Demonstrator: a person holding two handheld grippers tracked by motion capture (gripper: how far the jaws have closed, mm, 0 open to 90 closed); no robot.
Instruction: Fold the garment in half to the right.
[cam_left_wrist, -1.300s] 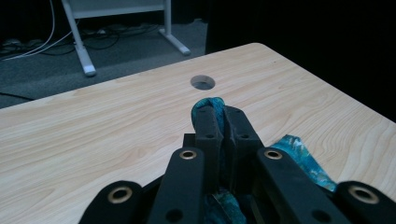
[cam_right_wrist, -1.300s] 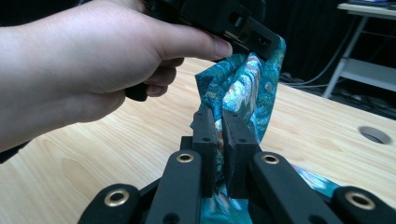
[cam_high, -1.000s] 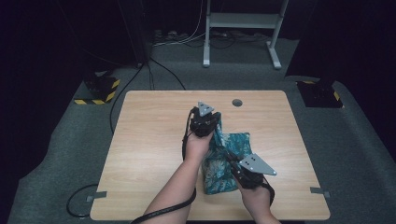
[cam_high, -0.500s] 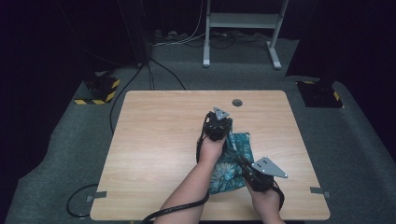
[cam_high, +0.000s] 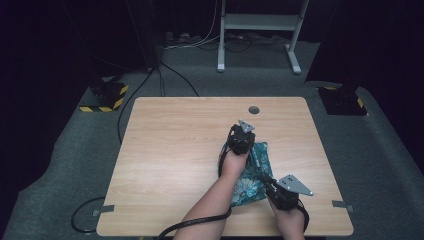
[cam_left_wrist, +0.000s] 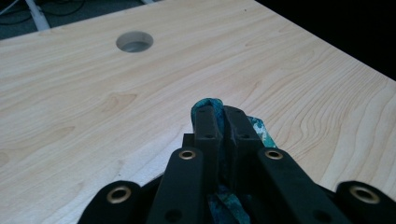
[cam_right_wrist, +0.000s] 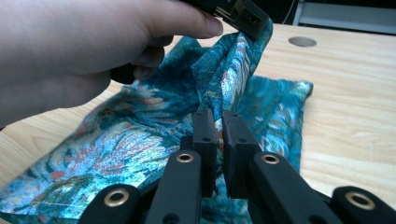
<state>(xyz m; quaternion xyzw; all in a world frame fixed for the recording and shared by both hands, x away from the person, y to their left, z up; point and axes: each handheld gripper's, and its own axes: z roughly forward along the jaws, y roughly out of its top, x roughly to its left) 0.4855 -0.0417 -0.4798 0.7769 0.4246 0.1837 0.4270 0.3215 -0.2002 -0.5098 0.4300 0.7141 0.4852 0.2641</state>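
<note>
My left gripper (cam_left_wrist: 223, 114) and right gripper (cam_right_wrist: 220, 119) each pinch an edge of the teal cloth (cam_high: 252, 177), clamped tight; the rest lies below them on the tabletop (cam_high: 175, 150); uneven pulling could slip an edge free.

A cloth (cam_high: 252, 180) lies on the table (cam_high: 170, 165), in its near right part, running from near the front edge back toward the middle. The left gripper (cam_high: 242, 141) is at the cloth's far end, the right gripper (cam_high: 270, 184) at its near right side, close to the front edge. A fold of the cloth rises between them, off the tabletop. A round hole (cam_high: 254, 109) sits behind both, close to the back edge.
</note>
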